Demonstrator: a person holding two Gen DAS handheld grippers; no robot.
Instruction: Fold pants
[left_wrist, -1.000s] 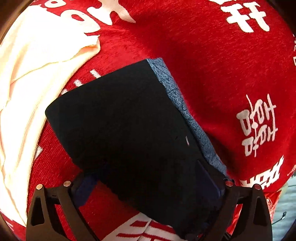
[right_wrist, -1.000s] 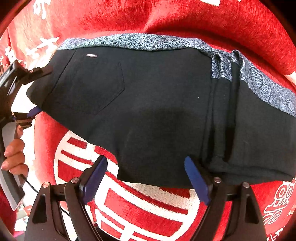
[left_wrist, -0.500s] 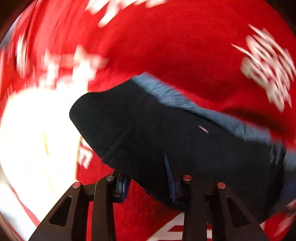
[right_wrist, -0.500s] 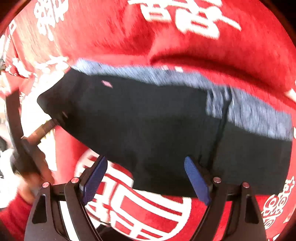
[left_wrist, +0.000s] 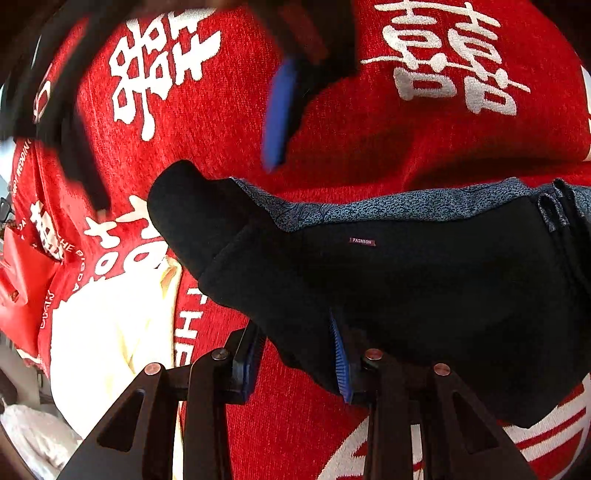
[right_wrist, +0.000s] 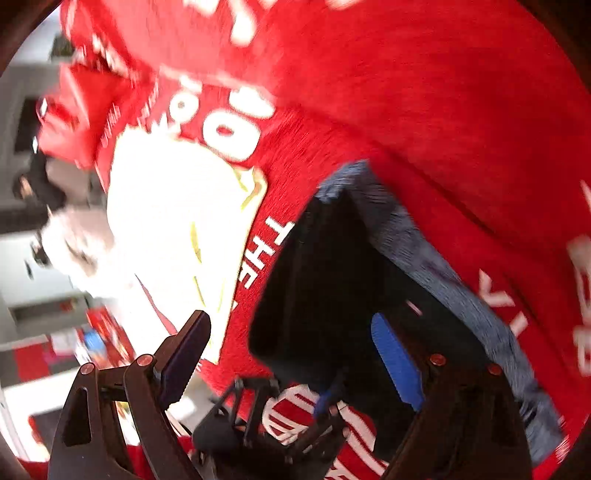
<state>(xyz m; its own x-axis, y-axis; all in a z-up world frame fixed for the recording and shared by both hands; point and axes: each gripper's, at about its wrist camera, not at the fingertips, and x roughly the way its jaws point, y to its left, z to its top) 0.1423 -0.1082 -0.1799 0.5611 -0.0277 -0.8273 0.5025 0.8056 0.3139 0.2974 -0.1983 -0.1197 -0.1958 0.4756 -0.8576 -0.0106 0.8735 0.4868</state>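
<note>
The pants (left_wrist: 424, 291) lie folded on the red cloth (left_wrist: 369, 140). The left gripper (left_wrist: 295, 354) pinches their near edge; the right gripper (right_wrist: 291, 354) hangs open above. Probably one final fold remains.

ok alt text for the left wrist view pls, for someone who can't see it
The left tool is closed on the near edge of folded black pants with a blue patterned waistband, lying on a red blanket printed with white characters. A cream cloth lies to the left, and the blurred right tool hangs above the pants, fingers apart.
</note>
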